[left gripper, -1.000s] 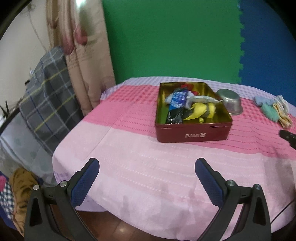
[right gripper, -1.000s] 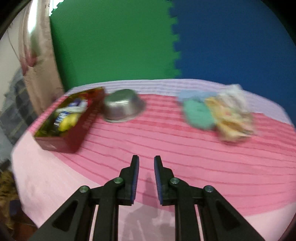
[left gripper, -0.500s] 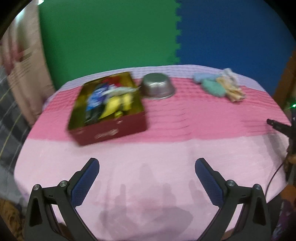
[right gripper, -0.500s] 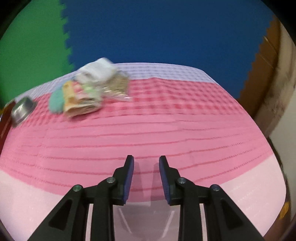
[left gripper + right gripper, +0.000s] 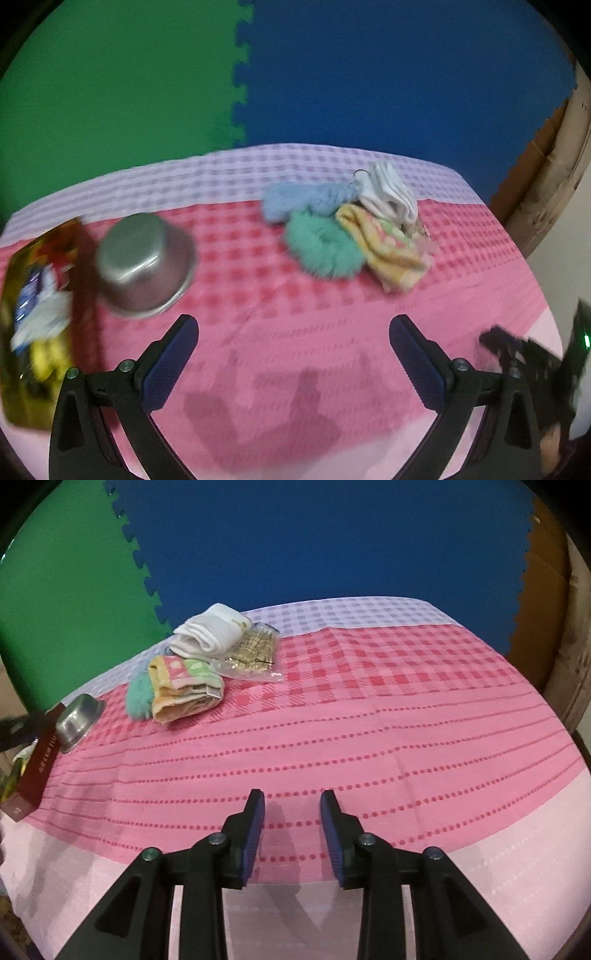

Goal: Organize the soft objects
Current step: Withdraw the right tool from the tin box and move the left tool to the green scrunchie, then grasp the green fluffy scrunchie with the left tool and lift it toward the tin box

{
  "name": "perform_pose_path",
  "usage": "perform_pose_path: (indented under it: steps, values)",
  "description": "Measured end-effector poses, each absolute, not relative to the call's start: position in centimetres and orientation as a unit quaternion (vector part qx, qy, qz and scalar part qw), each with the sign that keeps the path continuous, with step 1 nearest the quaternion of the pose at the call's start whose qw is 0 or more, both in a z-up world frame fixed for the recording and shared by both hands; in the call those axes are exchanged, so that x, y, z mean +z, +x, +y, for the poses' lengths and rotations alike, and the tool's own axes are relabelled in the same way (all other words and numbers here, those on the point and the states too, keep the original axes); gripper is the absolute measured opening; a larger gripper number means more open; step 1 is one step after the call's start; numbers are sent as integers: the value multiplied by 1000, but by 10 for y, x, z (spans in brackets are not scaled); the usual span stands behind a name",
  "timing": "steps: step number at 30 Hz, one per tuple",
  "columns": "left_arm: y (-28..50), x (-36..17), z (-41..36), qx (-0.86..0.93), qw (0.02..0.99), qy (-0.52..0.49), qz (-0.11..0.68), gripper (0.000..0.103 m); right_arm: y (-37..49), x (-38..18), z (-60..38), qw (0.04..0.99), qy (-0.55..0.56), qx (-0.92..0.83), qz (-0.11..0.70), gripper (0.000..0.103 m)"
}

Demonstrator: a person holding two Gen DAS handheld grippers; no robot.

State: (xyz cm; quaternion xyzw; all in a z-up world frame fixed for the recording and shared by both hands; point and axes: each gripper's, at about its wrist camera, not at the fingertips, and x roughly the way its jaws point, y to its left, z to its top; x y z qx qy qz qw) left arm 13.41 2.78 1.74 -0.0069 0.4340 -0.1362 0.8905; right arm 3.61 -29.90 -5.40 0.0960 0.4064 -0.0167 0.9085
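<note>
Two pairs of tongs hover over a tabletop (image 5: 369, 738) draped in a pink checked and dotted cloth, backed by green and blue foam mats. The left tongs (image 5: 293, 339) stand wide apart and hold nothing. The right tongs (image 5: 291, 814) are parted by a narrower gap and are likewise empty; they also show as a dark, blurred shape at the right edge of the left wrist view.

The soft objects lie bunched together toward the far side of the tabletop, well apart from both pairs of tongs. A folded white cloth (image 5: 208, 633) sits farthest back, touching a clear packet of gold-coloured items (image 5: 253, 653). In front of it rests a folded yellow towel with pink and green patches (image 5: 184, 686), pressed against a teal fluffy piece (image 5: 321, 245). A light blue fluffy piece (image 5: 295, 199), seen only from the left wrist, lies just behind the teal one.

To the left of the pile, an upturned steel bowl (image 5: 142, 264) sits just beside a dark red tin (image 5: 38, 760) with a gold interior. The tin holds assorted packets and something yellow, too blurred to identify.
</note>
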Motion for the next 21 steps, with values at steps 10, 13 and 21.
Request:
perform_pose_path:
  steps: [10,13,21]
  values:
    - [237,-23,10,-165,841,-103,506,101,35,-53,-300,913,108,11,394,32]
    - [249,-29,6,-162,838,-98,511,99,34,-53,-301,913,113,15,391,32]
    - [272,-46,-17,-175,821,-42,542,35,34,-53,-303,913,119,22,390,32]
